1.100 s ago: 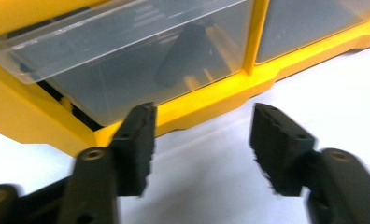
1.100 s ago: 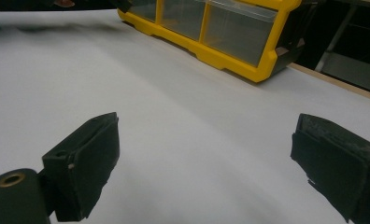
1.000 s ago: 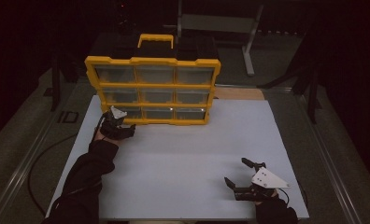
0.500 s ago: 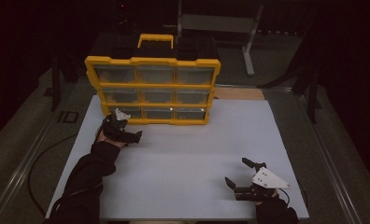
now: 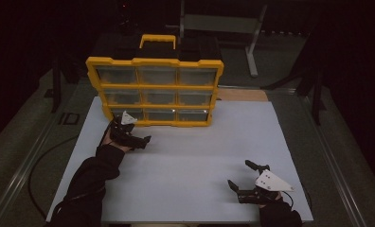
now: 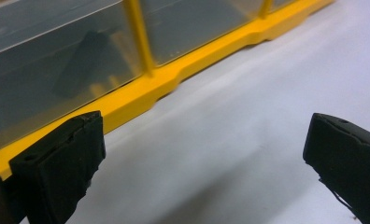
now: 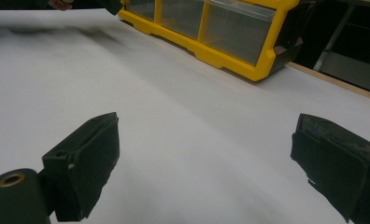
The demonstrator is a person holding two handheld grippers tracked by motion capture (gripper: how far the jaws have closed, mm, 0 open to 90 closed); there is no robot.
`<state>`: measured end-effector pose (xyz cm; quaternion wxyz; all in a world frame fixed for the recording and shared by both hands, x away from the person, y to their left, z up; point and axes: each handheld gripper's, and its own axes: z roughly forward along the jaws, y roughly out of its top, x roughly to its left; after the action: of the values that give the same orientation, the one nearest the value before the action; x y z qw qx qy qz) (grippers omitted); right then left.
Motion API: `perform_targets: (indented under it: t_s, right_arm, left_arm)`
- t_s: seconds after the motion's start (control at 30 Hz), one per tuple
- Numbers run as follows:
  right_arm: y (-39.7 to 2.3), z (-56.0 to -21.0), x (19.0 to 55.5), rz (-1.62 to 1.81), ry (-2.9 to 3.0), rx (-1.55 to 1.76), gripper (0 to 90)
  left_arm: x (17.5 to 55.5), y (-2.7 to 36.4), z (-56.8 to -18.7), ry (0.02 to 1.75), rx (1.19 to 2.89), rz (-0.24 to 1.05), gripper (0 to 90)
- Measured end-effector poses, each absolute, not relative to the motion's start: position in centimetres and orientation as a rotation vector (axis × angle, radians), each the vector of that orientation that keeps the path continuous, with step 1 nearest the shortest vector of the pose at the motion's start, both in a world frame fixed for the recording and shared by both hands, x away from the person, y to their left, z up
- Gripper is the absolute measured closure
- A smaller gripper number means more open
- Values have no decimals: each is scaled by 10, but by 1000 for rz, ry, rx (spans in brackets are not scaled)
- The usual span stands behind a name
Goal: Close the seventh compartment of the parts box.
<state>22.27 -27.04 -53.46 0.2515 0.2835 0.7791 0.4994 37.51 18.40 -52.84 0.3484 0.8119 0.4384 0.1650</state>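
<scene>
My right gripper (image 5: 244,179) sat open, well apart from the box (image 5: 155,90). My left gripper (image 5: 137,141) was just beside the box's bottom edge, its jaws just opened wide, with nothing between them. I think I had let go; next comes another grab at the box.

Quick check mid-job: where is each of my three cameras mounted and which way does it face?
High view: above the person's side, looking forward and down at the white table and yellow organizer case; both forearms, left gripper and right gripper show.
Left gripper view: rides the left gripper, close along the case's bottom frame; both black fingers stand wide apart, having just opened, nothing between them.
Right gripper view: rides the right gripper, facing across the table to the case's corner; fingers apart.
All three views share the case.
</scene>
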Motion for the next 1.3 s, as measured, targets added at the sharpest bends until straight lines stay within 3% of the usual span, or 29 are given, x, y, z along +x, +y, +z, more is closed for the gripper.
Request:
perform_targets:
  t_s: [0.83,1.3]
  right_arm:
    - [-270,-534,223,1353,2121,772,80]
    - [-269,-534,223,1352,2124,770,80]
  left_arm:
    - [332,189,-514,1005,2121,381,0]
    - [303,201,-524,996,2104,385,0]
